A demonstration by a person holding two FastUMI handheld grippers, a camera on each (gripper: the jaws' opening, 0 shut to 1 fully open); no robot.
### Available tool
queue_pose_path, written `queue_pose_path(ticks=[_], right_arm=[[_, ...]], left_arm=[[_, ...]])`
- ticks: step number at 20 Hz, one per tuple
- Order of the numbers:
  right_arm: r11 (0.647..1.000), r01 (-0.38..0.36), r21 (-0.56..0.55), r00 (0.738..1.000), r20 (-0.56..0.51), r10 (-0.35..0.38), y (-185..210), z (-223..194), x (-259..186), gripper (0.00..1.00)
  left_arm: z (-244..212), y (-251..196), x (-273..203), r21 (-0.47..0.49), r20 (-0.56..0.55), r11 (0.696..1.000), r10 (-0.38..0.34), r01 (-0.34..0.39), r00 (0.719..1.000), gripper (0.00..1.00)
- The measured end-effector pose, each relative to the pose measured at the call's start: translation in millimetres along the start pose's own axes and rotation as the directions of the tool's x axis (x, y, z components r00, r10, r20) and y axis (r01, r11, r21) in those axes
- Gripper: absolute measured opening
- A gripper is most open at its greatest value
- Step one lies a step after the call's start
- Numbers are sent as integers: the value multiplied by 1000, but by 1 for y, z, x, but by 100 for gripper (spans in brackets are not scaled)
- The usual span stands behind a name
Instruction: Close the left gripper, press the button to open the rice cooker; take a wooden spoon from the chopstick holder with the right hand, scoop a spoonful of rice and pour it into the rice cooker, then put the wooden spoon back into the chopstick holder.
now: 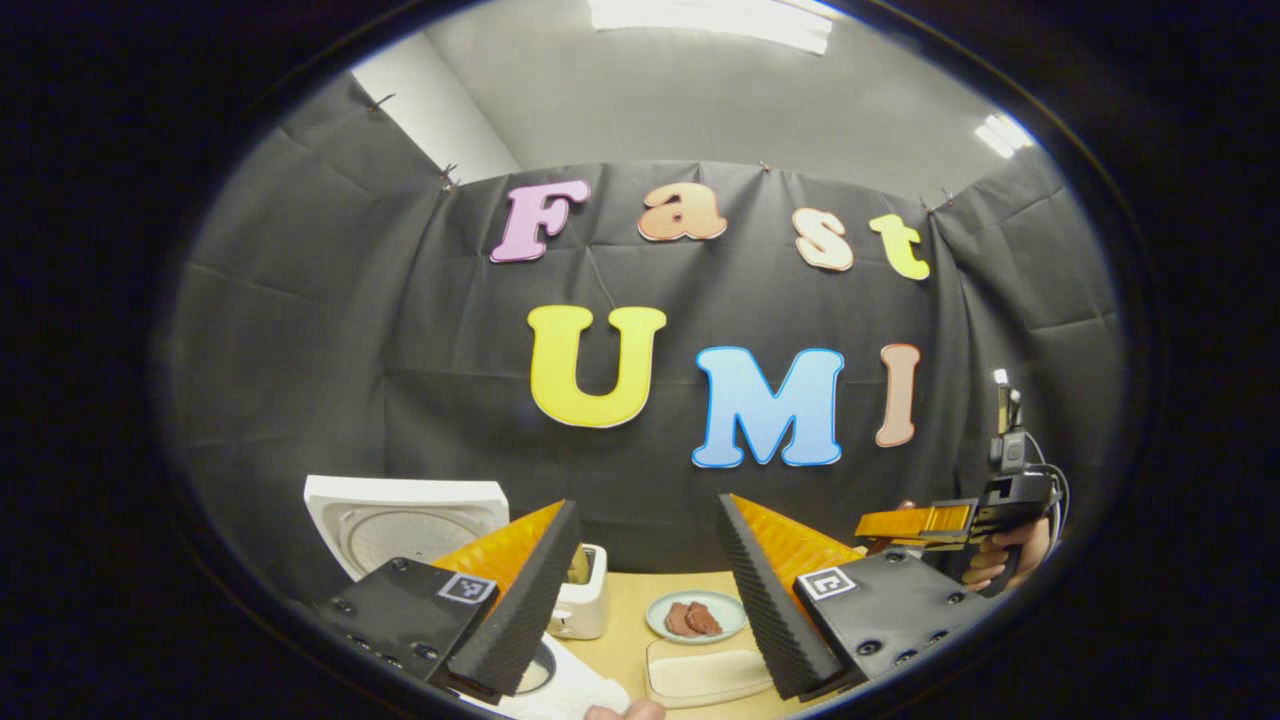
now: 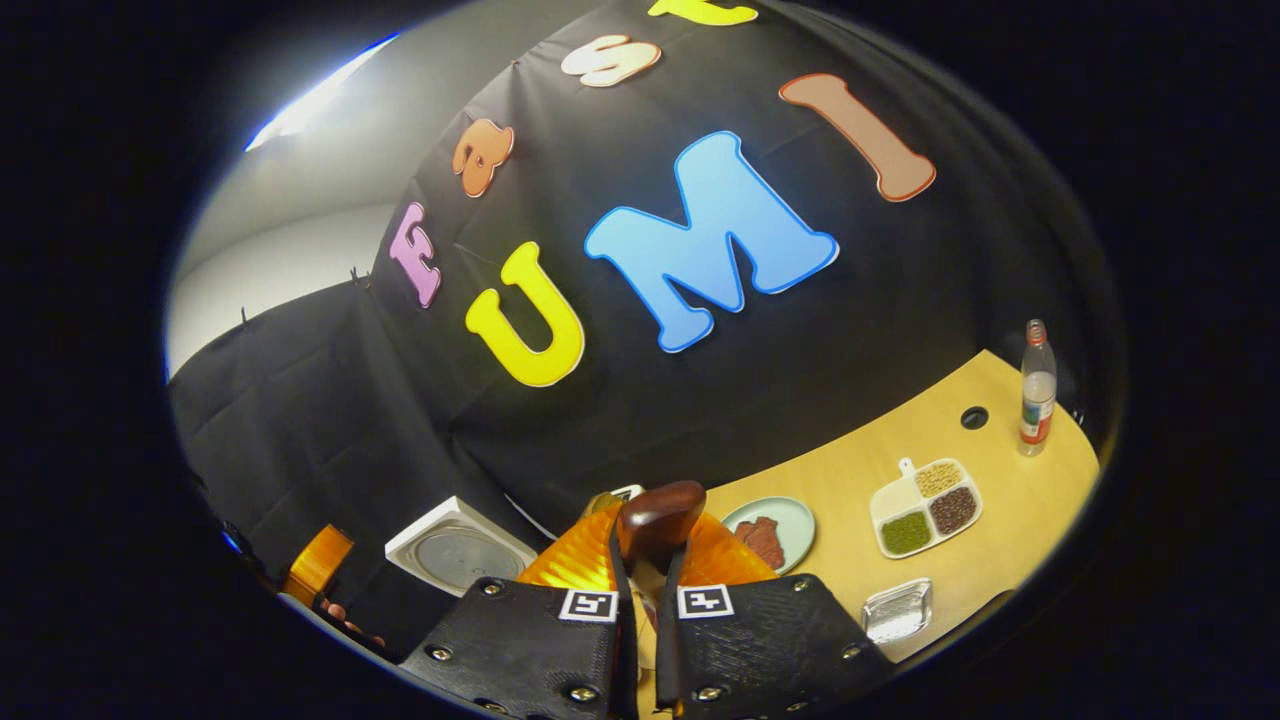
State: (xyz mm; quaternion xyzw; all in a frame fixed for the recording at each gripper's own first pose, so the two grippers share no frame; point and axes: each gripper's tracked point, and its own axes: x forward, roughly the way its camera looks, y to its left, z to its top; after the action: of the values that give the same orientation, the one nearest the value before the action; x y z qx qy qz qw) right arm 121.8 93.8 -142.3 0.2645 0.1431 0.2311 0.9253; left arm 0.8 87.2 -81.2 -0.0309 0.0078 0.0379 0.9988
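Note:
In the left gripper view my left gripper [image 1: 648,503] is open, its fingers wide apart with nothing between them, raised above the table. Below it at the left stands the white rice cooker with its lid [image 1: 405,523] up and the pot rim [image 1: 541,668] showing. The white chopstick holder [image 1: 580,602] stands just behind the left finger. A pale rice tray [image 1: 705,675] lies at the front. My right gripper [image 2: 648,565] is shut on a dark wooden spoon [image 2: 660,515], whose rounded end sticks up past the fingertips. Farther off, the right gripper [image 1: 900,522] is held by a hand.
A light plate with brown slices [image 2: 770,530] lies on the wooden table [image 2: 1000,560]. A divided dish of beans [image 2: 925,505], a small clear dish [image 2: 897,612] and a bottle [image 2: 1037,390] stand to the right. The open lid [image 2: 460,550] and the left gripper [image 2: 320,565] are at the left.

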Motion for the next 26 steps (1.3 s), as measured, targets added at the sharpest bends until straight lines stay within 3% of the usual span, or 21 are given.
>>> queue_pose_path(ticks=[2, 3, 4, 10, 11, 12, 20, 21, 23, 24, 25, 26], right_arm=[[999, 39, -20, 999, 15, -38, -16, 6, -7, 7], [998, 58, -26, 998, 19, -58, -23, 7, -10, 7], [996, 78, -31, 997, 24, -77, -32, 9, -13, 7], [983, 182, -38, 983, 39, -180, -70, 13, -28, 7], [980, 194, -41, 980, 43, -192, -75, 14, -30, 7], [977, 208, -45, 978, 45, -206, -80, 14, -32, 7], [942, 333, -41, 943, 22, -332, -123, -10, -46, 7], [938, 343, -47, 939, 19, -343, -127, -14, -45, 7], [929, 365, -59, 931, 14, -365, -135, -19, -44, 7], [923, 379, -64, 925, 9, -380, -141, -22, -43, 7], [918, 392, -64, 920, 0, -393, -146, -27, -41, 7], [913, 404, -58, 914, -7, -405, -151, -31, -41, 7]], left_arm=[[-3, -3, 1, 0, -10, 1000, -4, 4, 1000, 94], [-4, -5, 1, 1, -15, 1000, -7, 7, 1000, 89], [-6, -7, 0, 1, -18, 1000, -9, 9, 1000, 94], [-7, -18, -5, -4, -28, 1000, -23, 23, 999, 94], [-6, -20, -5, -6, -27, 1000, -24, 24, 999, 99], [-6, -20, -6, -4, -26, 1000, -23, 23, 999, 94], [-10, -25, -14, 12, -41, 1000, -11, 11, 999, 94], [-9, -26, -15, 16, -40, 1000, -10, 10, 999, 89], [-8, -24, -16, 22, -41, 1000, -2, 3, 999, 99], [-10, -24, -19, 25, -44, 1000, 3, -2, 999, 89], [-10, -23, -20, 26, -48, 1000, 9, -8, 999, 94], [-13, -21, -22, 27, -53, 1000, 17, -15, 998, 89]])
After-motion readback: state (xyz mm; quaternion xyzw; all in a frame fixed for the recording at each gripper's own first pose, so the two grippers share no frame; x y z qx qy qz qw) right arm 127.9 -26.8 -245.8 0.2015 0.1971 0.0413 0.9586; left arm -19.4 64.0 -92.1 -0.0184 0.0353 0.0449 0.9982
